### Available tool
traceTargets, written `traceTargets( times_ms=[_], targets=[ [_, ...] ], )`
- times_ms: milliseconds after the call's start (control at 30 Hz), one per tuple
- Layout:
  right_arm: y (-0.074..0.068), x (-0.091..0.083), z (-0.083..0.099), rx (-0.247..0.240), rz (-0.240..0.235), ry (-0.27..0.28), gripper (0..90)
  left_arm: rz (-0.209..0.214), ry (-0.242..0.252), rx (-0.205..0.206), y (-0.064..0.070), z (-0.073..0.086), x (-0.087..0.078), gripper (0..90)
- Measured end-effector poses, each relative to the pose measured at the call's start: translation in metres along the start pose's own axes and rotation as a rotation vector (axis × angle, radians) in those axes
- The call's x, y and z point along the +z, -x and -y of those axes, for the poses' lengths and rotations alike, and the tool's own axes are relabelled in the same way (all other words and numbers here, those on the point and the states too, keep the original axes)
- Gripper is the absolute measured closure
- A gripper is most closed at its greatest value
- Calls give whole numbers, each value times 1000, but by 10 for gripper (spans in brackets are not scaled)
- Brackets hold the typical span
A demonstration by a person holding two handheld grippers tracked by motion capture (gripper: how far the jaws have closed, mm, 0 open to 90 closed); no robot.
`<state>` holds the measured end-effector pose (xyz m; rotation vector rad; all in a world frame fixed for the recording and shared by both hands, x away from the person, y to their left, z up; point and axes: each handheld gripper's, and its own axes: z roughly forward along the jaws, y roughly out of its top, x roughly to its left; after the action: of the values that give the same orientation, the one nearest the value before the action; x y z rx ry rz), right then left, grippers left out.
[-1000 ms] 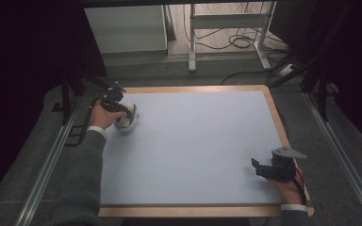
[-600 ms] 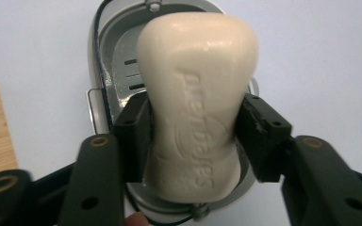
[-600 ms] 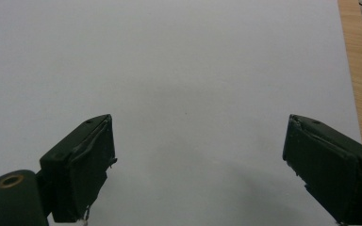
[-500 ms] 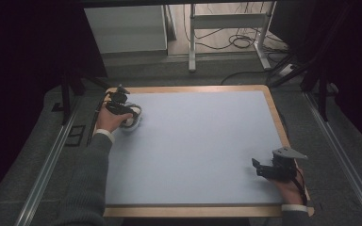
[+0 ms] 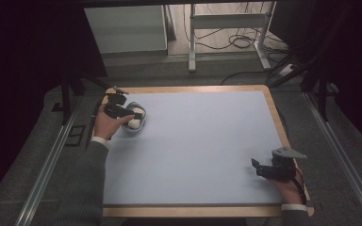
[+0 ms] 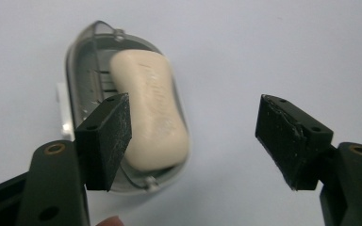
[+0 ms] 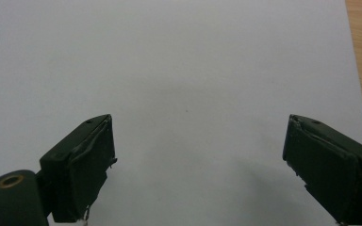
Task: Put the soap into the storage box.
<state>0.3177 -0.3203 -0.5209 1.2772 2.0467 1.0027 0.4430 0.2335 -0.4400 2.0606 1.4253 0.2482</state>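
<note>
A cream bar of soap (image 6: 152, 113) lies in a clear grey soap dish (image 6: 82, 56) on the pale blue mat, near the table's far left corner (image 5: 135, 121). My left gripper (image 6: 193, 136) hovers just above the dish with its jaws open; one jaw stands over the dish's near side, the other over bare mat. From above, that gripper (image 5: 122, 112) covers part of the dish. My right gripper (image 7: 198, 165) rests open over bare mat at the near right (image 5: 264, 168), holding nothing.
The pale blue mat (image 5: 193, 146) covers a wooden-edged table (image 5: 275, 113). Metal rails run along both sides. Beyond the far edge stand a white cabinet (image 5: 125, 28), a desk frame (image 5: 226, 21) and floor cables.
My left gripper has shifted slightly toward the far left over the soap dish. The right gripper has stayed where it was.
</note>
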Motion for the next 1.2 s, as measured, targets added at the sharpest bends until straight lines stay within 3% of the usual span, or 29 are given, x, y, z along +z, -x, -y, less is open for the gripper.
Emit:
traceTargets(
  times_ms=[567, 1200],
  targets=[
    [-1, -7, 1, 4, 13, 11, 94, 101, 78, 122, 40, 38, -13, 253],
    [-5, -6, -1, -11, 4, 8, 94, 175, 94, 148, 63, 104, -1, 252]
  ],
)
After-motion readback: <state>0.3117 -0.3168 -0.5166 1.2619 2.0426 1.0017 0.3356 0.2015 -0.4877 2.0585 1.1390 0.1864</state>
